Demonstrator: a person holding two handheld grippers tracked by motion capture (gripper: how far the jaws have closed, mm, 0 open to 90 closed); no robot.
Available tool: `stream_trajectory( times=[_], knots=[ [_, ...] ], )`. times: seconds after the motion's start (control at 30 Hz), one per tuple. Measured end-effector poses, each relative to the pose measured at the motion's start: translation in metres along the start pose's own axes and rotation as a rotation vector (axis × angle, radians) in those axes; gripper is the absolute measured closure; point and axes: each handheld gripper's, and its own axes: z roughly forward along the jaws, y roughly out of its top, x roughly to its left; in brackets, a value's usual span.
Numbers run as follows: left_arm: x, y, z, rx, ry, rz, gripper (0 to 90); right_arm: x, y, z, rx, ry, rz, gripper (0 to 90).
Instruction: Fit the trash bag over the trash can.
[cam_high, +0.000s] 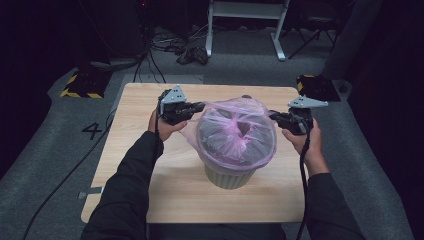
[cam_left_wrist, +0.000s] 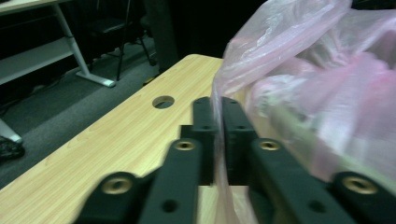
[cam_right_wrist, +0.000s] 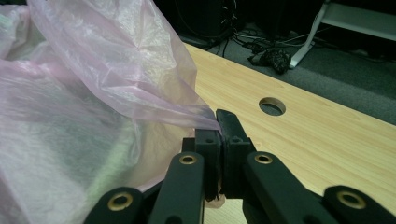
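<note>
At the centre of the high view, a pink plastic bag (cam_high: 235, 131) drapes over a pale green bin (cam_high: 231, 176) on the wooden surface (cam_high: 145, 165). The left gripper (cam_high: 201, 106) and right gripper (cam_high: 272, 116) each pinch the film, fingers (cam_left_wrist: 205, 135) clamped. Best to pull both edges outward evenly, stretching the rim down without tearing.

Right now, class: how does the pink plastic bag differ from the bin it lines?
The pink plastic bag is thin, see-through and crumpled; the bin is pale, opaque and rigid. The bag is pulled out to both sides by the left gripper and right gripper, both shut on it; the bin stands untouched on the table. The bag drapes over the bin's rim.
</note>
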Motion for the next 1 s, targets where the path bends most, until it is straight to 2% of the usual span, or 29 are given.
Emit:
stream_trajectory(
  times=[0.07, 0.2, 0.3, 0.37, 0.47, 0.5, 0.63, 0.73, 0.77, 0.8, 0.83, 0.87, 0.9, 0.93, 0.97, 1.0],
  knots=[
    [0.001, -0.001, 0.004, 0.003, 0.020, -0.010, 89.8, -0.002, -0.001, 0.002, 0.005, 0.001, 0.009, 88.9],
    [0.007, -0.002, 0.013, 0.040, 0.055, -0.041, 90.0, -0.008, -0.003, 0.008, 0.030, -0.001, 0.037, 89.7],
    [0.011, -0.006, 0.021, 0.079, 0.061, -0.062, 90.0, -0.011, -0.006, 0.012, 0.058, -0.002, 0.053, 89.9],
    [0.012, -0.010, 0.027, 0.107, 0.049, -0.083, 90.0, -0.012, -0.009, 0.014, 0.073, 0.006, 0.062, 90.0],
    [0.012, -0.017, 0.036, 0.155, 0.047, -0.100, 90.0, -0.014, -0.015, 0.020, 0.120, 0.018, 0.078, 90.0],
    [0.012, -0.019, 0.036, 0.149, 0.041, -0.103, 90.0, -0.015, -0.019, 0.022, 0.142, 0.032, 0.087, 90.0],
    [0.008, -0.028, 0.029, 0.142, 0.024, -0.106, 90.0, -0.013, -0.027, 0.020, 0.149, 0.055, 0.086, 89.9],
    [0.003, -0.034, 0.020, 0.134, 0.018, -0.089, 89.7, -0.012, -0.035, 0.014, 0.151, 0.068, 0.082, 89.0],
    [0.000, -0.035, 0.015, 0.129, 0.026, -0.081, 87.4, -0.012, -0.038, 0.012, 0.147, 0.073, 0.081, 88.3],
    [-0.002, -0.036, 0.013, 0.125, 0.033, -0.084, 79.6, -0.011, -0.042, 0.008, 0.142, 0.074, 0.067, 86.6],
    [-0.003, -0.036, 0.008, 0.130, 0.048, -0.090, 71.0, -0.010, -0.043, 0.006, 0.144, 0.069, 0.066, 83.8],
    [-0.003, -0.036, 0.004, 0.135, 0.063, -0.098, 57.9, -0.010, -0.046, 0.003, 0.139, 0.055, 0.062, 79.5],
    [-0.002, -0.035, -0.001, 0.130, 0.059, -0.109, 47.4, -0.010, -0.047, 0.000, 0.128, 0.048, 0.055, 76.0],
    [-0.002, -0.035, -0.008, 0.122, 0.059, -0.119, 39.3, -0.010, -0.048, -0.004, 0.113, 0.042, 0.041, 71.0],
    [-0.002, -0.035, -0.015, 0.104, 0.076, -0.121, 30.2, -0.011, -0.049, -0.009, 0.097, 0.034, 0.027, 65.3],
    [0.000, -0.035, -0.025, 0.079, 0.081, -0.137, 26.0, -0.012, -0.049, -0.014, 0.077, 0.037, 0.021, 61.1]
  ],
)
